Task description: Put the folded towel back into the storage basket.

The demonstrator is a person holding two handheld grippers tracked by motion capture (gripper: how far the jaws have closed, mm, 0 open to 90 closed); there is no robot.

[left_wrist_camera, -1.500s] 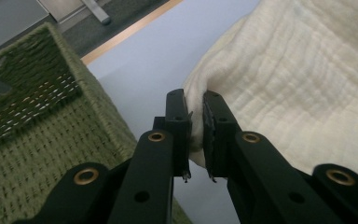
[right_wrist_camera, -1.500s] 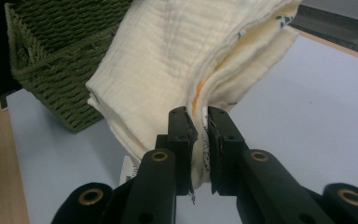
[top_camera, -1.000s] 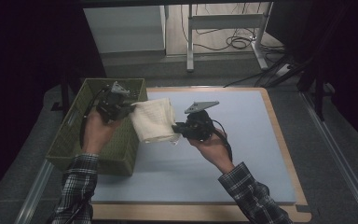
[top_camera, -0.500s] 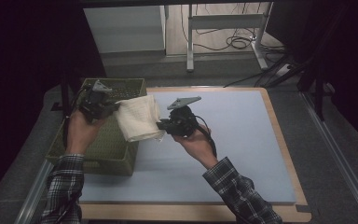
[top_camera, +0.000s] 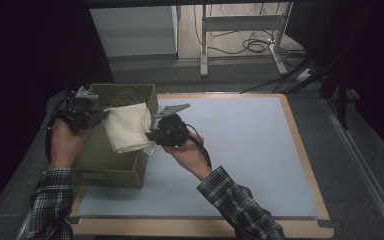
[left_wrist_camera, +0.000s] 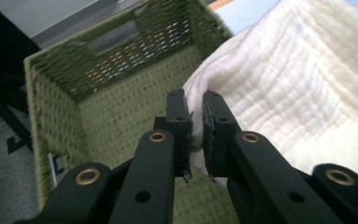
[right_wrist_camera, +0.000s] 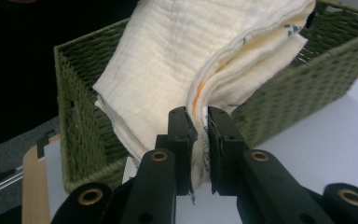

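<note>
Cloth [top_camera: 126, 128] hangs stretched between my two grippers over the green basket [top_camera: 111, 165] in the high view, left gripper [top_camera: 96, 118] at one end, right gripper [top_camera: 152, 135] at the other. Left gripper view: fingers [left_wrist_camera: 179, 126] pinching a cloth edge, basket's inside right behind them. Right gripper view: fingers [right_wrist_camera: 182, 135] clamped on a folded edge, basket wall just beyond.

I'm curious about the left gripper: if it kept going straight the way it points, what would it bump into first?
Probably the cream cloth already pinched in the left gripper; past that, likely the inside wall of the green basket, though depth is hard to judge.
</note>
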